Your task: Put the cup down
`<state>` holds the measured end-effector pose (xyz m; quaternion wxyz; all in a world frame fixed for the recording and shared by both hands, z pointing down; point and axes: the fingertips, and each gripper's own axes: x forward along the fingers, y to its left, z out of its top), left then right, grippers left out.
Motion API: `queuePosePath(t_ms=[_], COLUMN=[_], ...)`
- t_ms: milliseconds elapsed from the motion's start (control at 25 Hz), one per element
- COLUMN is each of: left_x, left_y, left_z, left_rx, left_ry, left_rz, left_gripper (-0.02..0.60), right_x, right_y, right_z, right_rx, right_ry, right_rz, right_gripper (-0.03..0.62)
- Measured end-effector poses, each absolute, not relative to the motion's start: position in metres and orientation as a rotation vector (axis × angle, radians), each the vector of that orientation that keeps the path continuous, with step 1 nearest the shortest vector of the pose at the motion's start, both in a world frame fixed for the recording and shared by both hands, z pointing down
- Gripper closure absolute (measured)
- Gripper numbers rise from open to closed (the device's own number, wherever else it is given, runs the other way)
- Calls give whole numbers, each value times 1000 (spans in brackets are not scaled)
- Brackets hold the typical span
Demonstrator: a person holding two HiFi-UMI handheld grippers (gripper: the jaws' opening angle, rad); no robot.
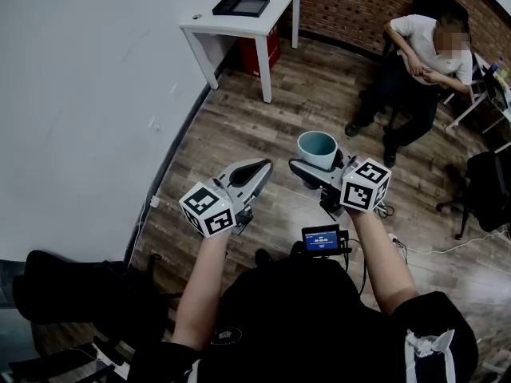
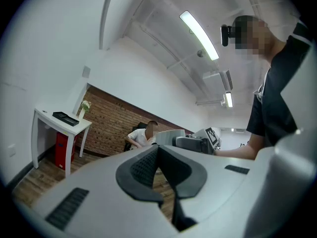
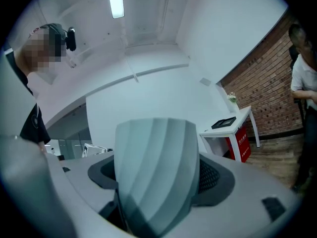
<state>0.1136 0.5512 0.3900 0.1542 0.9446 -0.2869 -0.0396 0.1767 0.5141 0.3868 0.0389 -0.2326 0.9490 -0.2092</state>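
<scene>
Room: wood-plank floor [image 1: 239, 126] is running up to a white wall [image 1: 80, 94]; a brick wall [image 1: 351, 6] is closing off the far side.
Table: white table [image 1: 204, 26] is standing against the white wall and carrying a black tray [image 1: 241, 5]; a red box [image 1: 262, 50] is sitting under it.
Bystander: person [image 1: 423, 58] is sitting by the brick wall, well apart from both grippers.
Cup: pale blue-grey cup [image 1: 318, 148] is hanging upright in the air over the floor, mouth up, resting on no surface.
Right gripper: right gripper [image 3: 156, 182] is grasping the cup, with its dark pads pressing on opposite sides and the jaws standing wide around it.
Left gripper: left gripper [image 2: 158, 152] is hovering just beside the right one at about the same height, jaws clenched tip to tip with nothing between them.
Marker cubes: left cube [image 1: 209, 209] and right cube [image 1: 366, 185] are facing up toward the head camera.
Operator: bare forearms are reaching forward, one behind each cube; a small lit screen [image 1: 321, 240] is glowing between them, near the chest.
</scene>
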Motion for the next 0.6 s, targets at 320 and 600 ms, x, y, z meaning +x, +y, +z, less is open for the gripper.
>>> queuePosePath(t_ms=[320,600], left_x=[117,117], left_y=[554,548], left_z=[392,393], left_rx=[2706,2701], left_ry=[-816,-817], left_rz=[-110,-107], left_gripper=[574,574], right_x=[182,181], right_y=[515,509], right_z=[393,392], right_rx=[-735,-722], right_ry=[2902,2899], right_rz=[-665,-667], right_gripper=[198,198])
